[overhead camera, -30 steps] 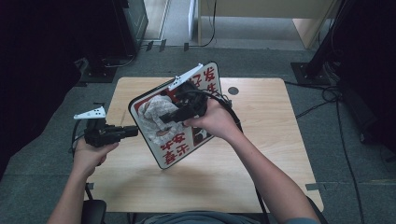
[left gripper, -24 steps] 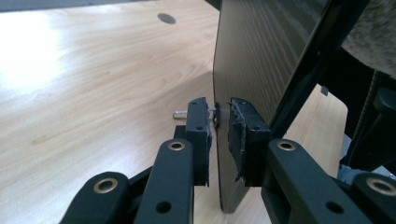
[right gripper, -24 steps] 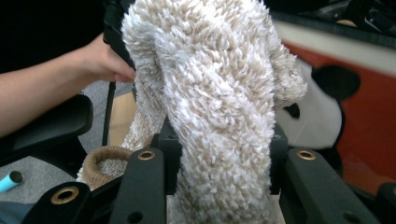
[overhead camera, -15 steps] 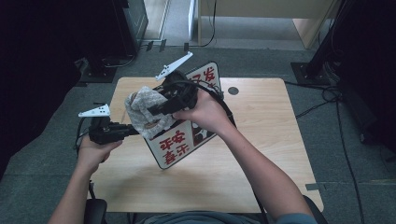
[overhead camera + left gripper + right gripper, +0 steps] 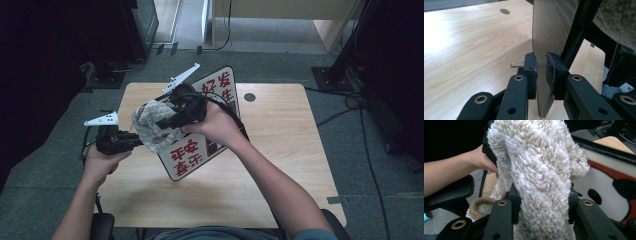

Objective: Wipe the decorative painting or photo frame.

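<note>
Shifted toward the board's upper-left edge, right gripper [image 5: 167, 120] clamps fluffy beige cloth [image 5: 150, 125], apparently wiping white red-lettered rectangular sign board [image 5: 200, 150], which left gripper [image 5: 541, 66] clamps upright.

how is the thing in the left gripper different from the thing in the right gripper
The left gripper clamps a sign board; the right gripper clamps a fluffy cloth.
The sign board is flat and rigid, while the fluffy cloth is soft, shaggy and bunched.
The sign board is white with red characters and a dark border; the fluffy cloth is plain beige.
The sign board is gripped at its thin edge; the fluffy cloth bulges between the pads.
Both are held above the table.
</note>
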`<state>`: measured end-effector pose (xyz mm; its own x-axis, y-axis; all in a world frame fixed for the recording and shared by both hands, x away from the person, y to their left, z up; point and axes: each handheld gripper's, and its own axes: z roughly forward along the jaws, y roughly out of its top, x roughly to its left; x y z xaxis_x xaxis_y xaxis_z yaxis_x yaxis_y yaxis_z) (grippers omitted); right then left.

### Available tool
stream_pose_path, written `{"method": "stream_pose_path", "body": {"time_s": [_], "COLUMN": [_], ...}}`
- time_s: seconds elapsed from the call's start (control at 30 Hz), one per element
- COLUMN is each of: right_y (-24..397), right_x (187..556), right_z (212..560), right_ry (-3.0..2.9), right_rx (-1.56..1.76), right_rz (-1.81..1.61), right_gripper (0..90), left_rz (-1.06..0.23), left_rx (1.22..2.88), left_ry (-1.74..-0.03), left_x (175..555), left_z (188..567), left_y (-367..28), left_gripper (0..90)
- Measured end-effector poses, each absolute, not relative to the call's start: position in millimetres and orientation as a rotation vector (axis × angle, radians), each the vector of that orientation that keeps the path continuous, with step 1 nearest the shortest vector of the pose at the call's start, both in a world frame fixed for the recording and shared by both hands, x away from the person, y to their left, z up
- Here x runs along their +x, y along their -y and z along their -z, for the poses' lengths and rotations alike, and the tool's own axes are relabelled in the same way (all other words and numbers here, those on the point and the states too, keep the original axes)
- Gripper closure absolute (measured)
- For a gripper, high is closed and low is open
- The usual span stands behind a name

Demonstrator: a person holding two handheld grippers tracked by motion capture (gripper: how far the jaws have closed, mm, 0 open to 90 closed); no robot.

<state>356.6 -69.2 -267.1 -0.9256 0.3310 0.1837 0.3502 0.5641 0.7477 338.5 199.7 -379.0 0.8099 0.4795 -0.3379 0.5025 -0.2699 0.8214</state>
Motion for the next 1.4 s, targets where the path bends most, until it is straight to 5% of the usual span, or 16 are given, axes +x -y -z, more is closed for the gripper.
{"method": "stream_pose_path", "body": {"time_s": [1.4], "right_y": [75], "right_x": [341], "right_z": [339], "right_ry": [2.720], "right_rx": [-0.597], "right_rz": [1.271], "right_gripper": [63.5], "left_rz": [0.032], "left_rx": [1.904], "left_ry": [-0.747], "left_x": [337], "left_z": [379], "left_y": [-200], "left_gripper": [79.1]}}
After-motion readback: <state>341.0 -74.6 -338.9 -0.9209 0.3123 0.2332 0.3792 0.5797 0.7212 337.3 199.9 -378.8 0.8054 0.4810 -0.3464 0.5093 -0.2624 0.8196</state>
